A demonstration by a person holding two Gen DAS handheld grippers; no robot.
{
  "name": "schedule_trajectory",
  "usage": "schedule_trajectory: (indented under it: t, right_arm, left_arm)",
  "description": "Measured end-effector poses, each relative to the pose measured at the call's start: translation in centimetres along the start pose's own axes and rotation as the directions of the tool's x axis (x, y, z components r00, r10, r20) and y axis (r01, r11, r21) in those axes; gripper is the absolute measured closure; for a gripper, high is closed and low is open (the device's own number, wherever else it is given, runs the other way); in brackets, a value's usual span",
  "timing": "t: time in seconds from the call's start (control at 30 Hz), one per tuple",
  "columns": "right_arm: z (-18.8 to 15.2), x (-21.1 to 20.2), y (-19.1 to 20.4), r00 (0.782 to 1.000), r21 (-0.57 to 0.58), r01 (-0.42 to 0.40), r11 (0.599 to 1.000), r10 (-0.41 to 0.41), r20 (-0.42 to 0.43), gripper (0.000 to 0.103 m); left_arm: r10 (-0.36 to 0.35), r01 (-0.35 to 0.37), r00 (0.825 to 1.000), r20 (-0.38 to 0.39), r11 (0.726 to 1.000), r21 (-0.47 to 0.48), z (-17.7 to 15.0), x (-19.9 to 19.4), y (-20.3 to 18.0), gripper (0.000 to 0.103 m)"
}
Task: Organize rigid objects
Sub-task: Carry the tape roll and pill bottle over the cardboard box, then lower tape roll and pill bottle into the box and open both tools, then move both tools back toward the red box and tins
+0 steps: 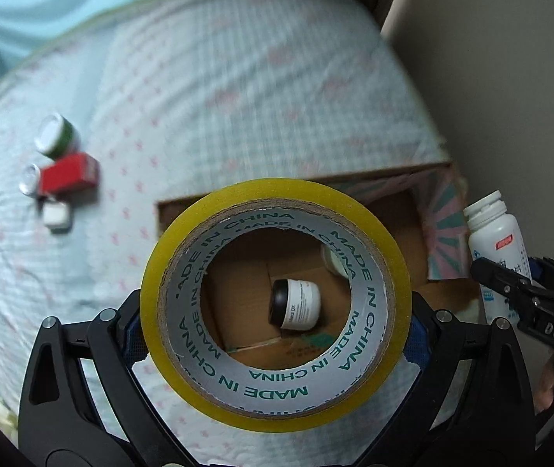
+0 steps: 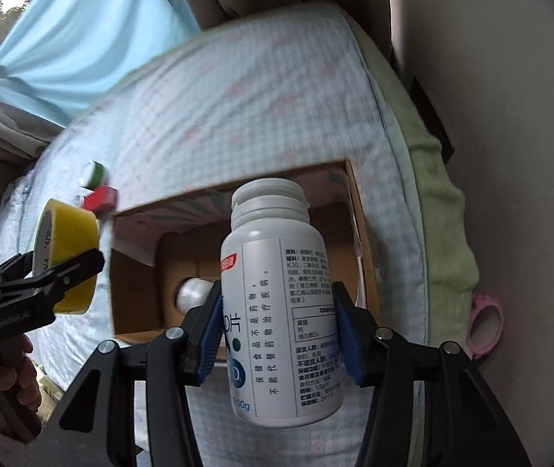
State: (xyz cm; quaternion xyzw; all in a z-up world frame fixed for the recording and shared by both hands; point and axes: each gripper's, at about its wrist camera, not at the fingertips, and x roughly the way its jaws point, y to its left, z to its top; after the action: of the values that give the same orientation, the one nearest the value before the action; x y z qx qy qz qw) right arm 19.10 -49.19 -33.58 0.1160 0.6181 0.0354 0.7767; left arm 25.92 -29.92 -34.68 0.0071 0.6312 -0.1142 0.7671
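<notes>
Pale checked bedding (image 1: 238, 89) covers the surface, with curtains behind it and a plain wall to the right. On it sits an open cardboard box (image 2: 358, 210), both grippers poised above.

Spread wide, the left gripper (image 1: 275, 323) pinches a yellow tape roll (image 1: 275, 303) across its outer rim; the blue pads are mostly hidden behind the roll. Through the roll's core a small white jar with a black cap (image 1: 296, 303) lies on its side on the box floor, and a second pale item peeks past the core's upper right edge, too cut off to name.

Held narrower, the right gripper (image 2: 277, 330) clamps a white pill bottle (image 2: 277, 303) by its sides, neck pointing away towards the box; the bottle hides most of the box interior.

Well to the left on the bedding, a green-and-white can (image 1: 57, 136), a red carton (image 1: 70, 175), what may be a small silver tin (image 1: 29, 179) and a white cube (image 1: 55, 216) cluster together, blurred. A pink ring (image 2: 487, 323) lies off the bed's edge, partly hidden.
</notes>
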Motion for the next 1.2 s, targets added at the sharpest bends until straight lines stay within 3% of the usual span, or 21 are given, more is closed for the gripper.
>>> schedule_trajectory:
  t: [0.3, 0.57, 0.6, 0.67, 0.77, 0.87, 1.2]
  right_arm:
    - [0.6, 5.3, -0.1, 0.996, -0.024, 0.072, 0.997, -0.073, -0.043, 0.055]
    - [0.7, 6.8, 1.1, 0.987, -0.118, 0.148, 0.982, -0.154, -0.045, 0.053]
    - [0.6, 6.8, 1.3, 0.985, -0.136, 0.164, 0.977, -0.17, -0.035, 0.049]
    - [0.2, 6.1, 1.5, 0.979, -0.165, 0.201, 0.966, -0.202, 0.01, 0.0]
    - [-0.4, 5.3, 1.4, 0.984, -0.185, 0.179, 0.966, -0.174, 0.042, 0.0]
    - [-0.7, 5.6, 1.2, 0.985, -0.19, 0.17, 0.967, -0.169, 0.023, 0.0]
    - [-0.8, 4.6, 1.7, 0.99, -0.145, 0.144, 0.979, -0.142, 0.024, 0.0]
  left_arm:
    - [0.005, -0.015, 0.978, -0.209, 0.999, -0.046, 1.2, 8.4, 1.5, 0.006]
    - [-0.007, -0.001, 0.964, -0.267, 1.0, -0.029, 2.0, 10.2, 0.9, 0.006]
    - [-0.007, 0.0, 0.963, -0.27, 1.0, -0.026, 2.0, 10.0, 0.8, 0.005]
    - [0.006, -0.008, 0.969, -0.247, 1.0, -0.007, 2.0, 8.9, 0.8, 0.0]
    - [-0.007, 0.003, 0.975, -0.222, 1.0, -0.019, 2.1, 7.8, 1.1, 0.0]
    - [-0.013, 0.01, 0.971, -0.239, 1.0, -0.013, 2.1, 7.8, 1.1, 0.0]
    - [-0.005, 0.0, 0.984, -0.175, 1.0, -0.027, 1.3, 4.4, 1.8, 0.0]
